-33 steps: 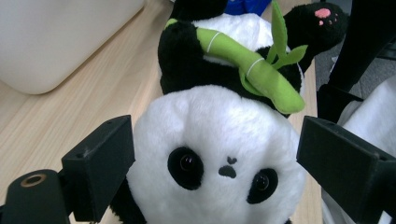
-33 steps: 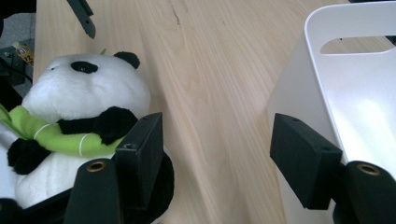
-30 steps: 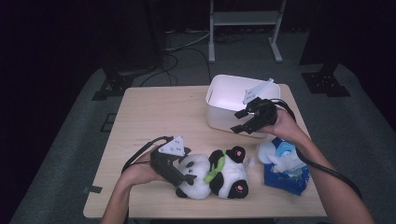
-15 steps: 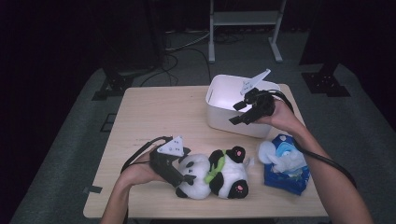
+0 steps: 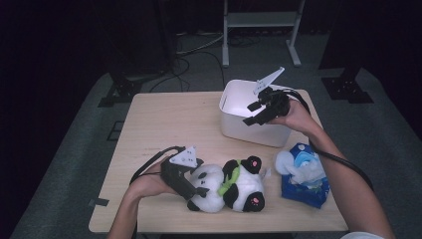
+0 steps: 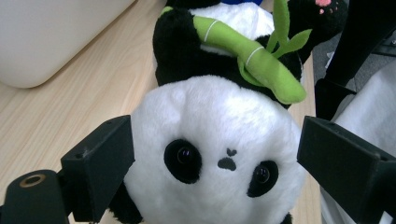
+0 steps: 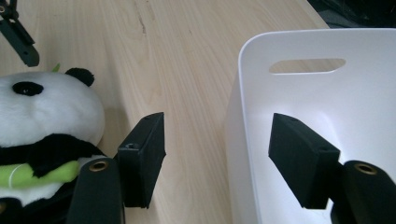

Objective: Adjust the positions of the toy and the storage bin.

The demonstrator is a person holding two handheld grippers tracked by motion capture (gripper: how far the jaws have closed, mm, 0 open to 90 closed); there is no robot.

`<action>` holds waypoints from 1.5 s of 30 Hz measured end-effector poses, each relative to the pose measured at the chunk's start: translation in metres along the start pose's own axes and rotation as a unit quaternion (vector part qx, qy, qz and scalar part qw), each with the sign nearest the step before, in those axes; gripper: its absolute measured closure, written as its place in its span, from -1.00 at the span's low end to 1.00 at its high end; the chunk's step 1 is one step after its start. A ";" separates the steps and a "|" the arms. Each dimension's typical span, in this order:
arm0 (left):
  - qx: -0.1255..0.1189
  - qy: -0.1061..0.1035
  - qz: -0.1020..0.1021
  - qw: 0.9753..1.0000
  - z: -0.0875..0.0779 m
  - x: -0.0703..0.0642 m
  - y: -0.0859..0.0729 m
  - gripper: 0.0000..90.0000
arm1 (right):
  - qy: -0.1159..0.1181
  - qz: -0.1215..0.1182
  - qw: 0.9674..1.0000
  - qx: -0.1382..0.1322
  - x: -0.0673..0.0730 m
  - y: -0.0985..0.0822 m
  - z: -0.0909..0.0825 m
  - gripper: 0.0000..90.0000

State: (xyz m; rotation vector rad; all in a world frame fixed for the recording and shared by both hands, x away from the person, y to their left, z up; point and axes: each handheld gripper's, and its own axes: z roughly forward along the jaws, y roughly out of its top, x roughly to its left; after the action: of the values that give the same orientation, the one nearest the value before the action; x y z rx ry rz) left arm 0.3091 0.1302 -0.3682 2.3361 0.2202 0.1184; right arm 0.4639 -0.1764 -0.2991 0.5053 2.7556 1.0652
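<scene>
A black and white panda plush with a green bamboo stalk lies on its back near the table's front edge. My left gripper is shut on the panda's head, one black pad on each side of the white fur. My right gripper hovers open over the white bin at the back right. In the right gripper view its jaws straddle the bin's wall without touching it, one pad inside and one outside. The panda shows at the left of that view.
A blue tissue pack with white tissue pulled out lies right of the panda, below the bin. The wooden table has bare room at the left and middle. A metal stand and floor cables sit behind the table.
My right gripper has moved away from the tissue pack, up and back over the bin's rim. The left gripper and the panda have stayed where they were.
</scene>
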 end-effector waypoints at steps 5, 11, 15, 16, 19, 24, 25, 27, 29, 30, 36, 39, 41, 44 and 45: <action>0.003 -0.003 0.002 1.000 0.001 -0.001 0.000 -0.78 | -0.006 -0.001 1.000 0.006 -0.007 0.005 0.005 -0.19; 0.003 -0.004 -0.001 1.000 0.001 0.001 -0.001 -0.78 | -0.008 0.001 1.000 0.024 -0.014 0.006 0.015 -0.11; 0.007 -0.006 0.000 1.000 0.002 0.001 -0.002 -0.79 | -0.009 -0.005 0.999 0.035 -0.017 0.006 0.021 0.01; 0.007 -0.007 -0.001 1.000 0.002 0.001 -0.002 -0.79 | -0.009 -0.007 0.999 0.037 -0.018 0.006 0.023 0.04; 0.007 -0.009 -0.001 1.000 0.002 0.001 -0.003 -0.79 | -0.009 -0.012 0.999 0.045 -0.019 0.004 0.027 0.16; 0.004 -0.007 -0.005 1.000 0.003 0.002 -0.003 -0.79 | -0.010 -0.020 0.998 0.059 -0.018 0.004 0.034 0.35; 0.004 -0.008 -0.006 1.000 0.003 0.002 -0.003 -0.79 | -0.011 -0.022 0.998 0.062 -0.018 0.005 0.036 0.41; 0.005 -0.009 -0.006 1.000 0.004 0.001 -0.003 -0.79 | -0.010 -0.023 0.997 0.067 -0.018 0.005 0.039 0.52; 0.007 -0.008 -0.005 1.000 0.004 0.002 -0.004 -0.79 | -0.008 -0.031 0.997 0.072 -0.017 0.006 0.043 0.63; 0.006 -0.007 -0.007 1.000 0.005 0.002 -0.004 -0.79 | -0.010 -0.034 0.997 0.074 -0.016 0.007 0.044 0.67; 0.013 -0.012 -0.008 1.000 0.008 0.002 -0.005 -0.79 | -0.016 -0.061 0.995 0.073 -0.008 0.011 0.050 0.86; 0.015 -0.014 -0.007 1.000 0.009 0.002 -0.006 -0.79 | -0.011 -0.073 0.995 0.070 -0.003 0.014 0.052 0.89; 0.015 -0.015 -0.008 1.000 0.009 0.001 -0.005 -0.79 | -0.006 -0.080 0.994 0.069 0.001 0.017 0.053 0.89; 0.018 -0.017 -0.005 1.000 0.010 0.001 -0.005 -0.79 | 0.006 -0.082 0.995 0.063 0.008 0.022 0.055 0.91; 0.017 -0.017 -0.005 1.000 0.010 0.001 -0.005 -0.79 | 0.007 -0.087 0.994 0.060 0.010 0.023 0.055 0.92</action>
State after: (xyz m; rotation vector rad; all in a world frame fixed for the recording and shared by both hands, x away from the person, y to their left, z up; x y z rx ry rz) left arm 0.3106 0.1268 -0.3786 2.3690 0.2174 0.0706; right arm 0.4745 -0.1226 -0.3243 0.2671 2.8248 0.8723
